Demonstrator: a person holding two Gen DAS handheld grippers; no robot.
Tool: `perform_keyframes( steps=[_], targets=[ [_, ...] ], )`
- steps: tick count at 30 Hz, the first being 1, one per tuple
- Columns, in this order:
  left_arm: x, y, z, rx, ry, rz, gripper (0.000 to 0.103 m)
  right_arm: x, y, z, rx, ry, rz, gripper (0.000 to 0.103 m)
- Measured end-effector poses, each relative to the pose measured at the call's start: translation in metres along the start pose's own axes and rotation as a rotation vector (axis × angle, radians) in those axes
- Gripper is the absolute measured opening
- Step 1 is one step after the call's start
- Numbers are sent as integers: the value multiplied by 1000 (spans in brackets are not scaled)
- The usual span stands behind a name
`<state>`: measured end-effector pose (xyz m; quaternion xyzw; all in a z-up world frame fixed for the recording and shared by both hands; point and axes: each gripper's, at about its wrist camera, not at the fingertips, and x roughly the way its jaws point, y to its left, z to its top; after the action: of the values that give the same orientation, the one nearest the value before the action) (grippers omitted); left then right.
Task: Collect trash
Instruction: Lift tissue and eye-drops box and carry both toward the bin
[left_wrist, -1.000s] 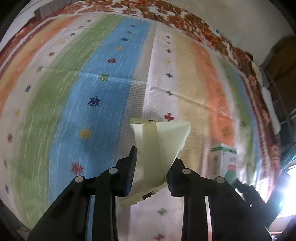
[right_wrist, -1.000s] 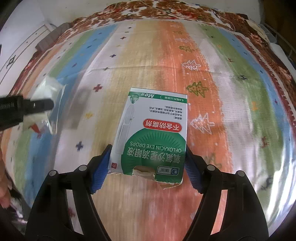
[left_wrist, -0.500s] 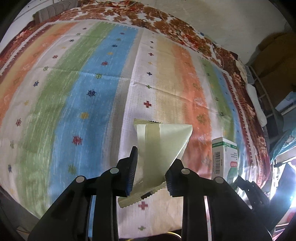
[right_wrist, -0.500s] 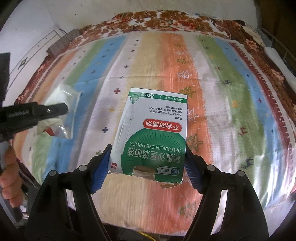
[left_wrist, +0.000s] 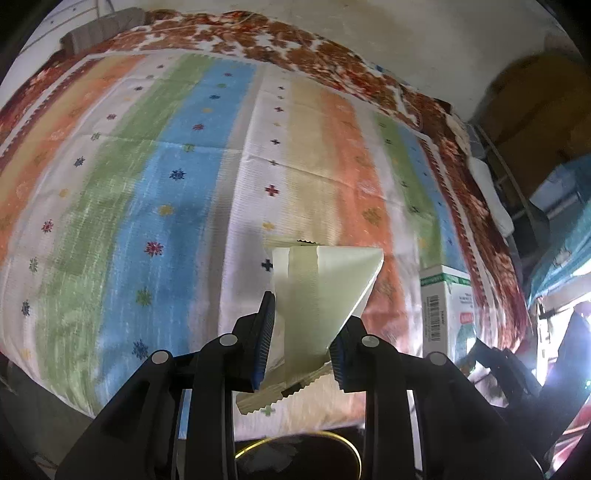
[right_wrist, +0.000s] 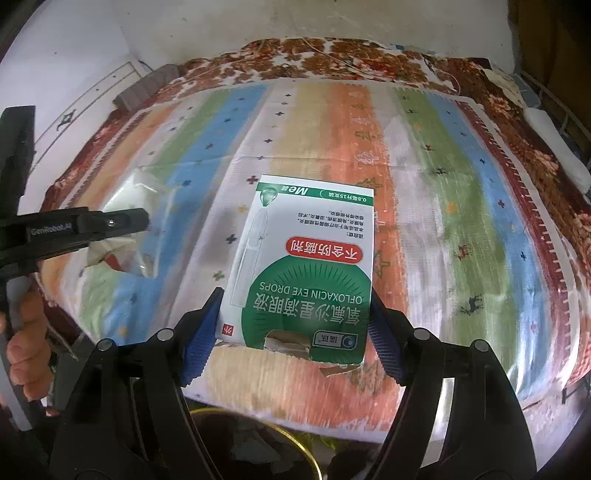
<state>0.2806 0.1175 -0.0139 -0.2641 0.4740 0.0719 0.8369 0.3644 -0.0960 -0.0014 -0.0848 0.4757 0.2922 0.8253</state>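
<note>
My left gripper (left_wrist: 301, 347) is shut on a pale yellow-green plastic wrapper (left_wrist: 325, 291) with serrated ends, held above the near edge of the striped bed. My right gripper (right_wrist: 293, 332) is shut on a white and green eye-drops box (right_wrist: 306, 266) with a torn lower edge. The box also shows at the right of the left wrist view (left_wrist: 443, 306). The left gripper (right_wrist: 110, 225) with its clear wrapper (right_wrist: 136, 229) shows at the left of the right wrist view. A round bin with a gold rim (left_wrist: 306, 443) lies just below both grippers; it also shows in the right wrist view (right_wrist: 258, 435).
The bed carries a striped cloth (left_wrist: 166, 184) over a red floral blanket (left_wrist: 295, 40). A grey block (right_wrist: 144, 88) lies at its far left corner. Clutter and a metal frame (left_wrist: 517, 192) stand on the right. A white wall (right_wrist: 295, 22) is behind.
Both grippers have pulled back from over the bed toward its near edge, still holding their items. The gold-rimmed bin has come into view below them.
</note>
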Motion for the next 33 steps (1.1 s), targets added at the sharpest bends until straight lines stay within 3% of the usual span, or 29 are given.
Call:
perform_keyframes(
  steps=[9, 18, 33],
  targets=[
    [-38, -16, -32, 69, -32, -25, 27, -42, 14, -26, -31, -15, 40, 69],
    [-73, -25, -65, 100, -73, -106, 27, -78, 25, -61, -54, -34, 72, 69],
    [-104, -23, -113, 108, -95, -171, 26, -112, 31, -100, -44, -75, 96, 69]
  ],
)
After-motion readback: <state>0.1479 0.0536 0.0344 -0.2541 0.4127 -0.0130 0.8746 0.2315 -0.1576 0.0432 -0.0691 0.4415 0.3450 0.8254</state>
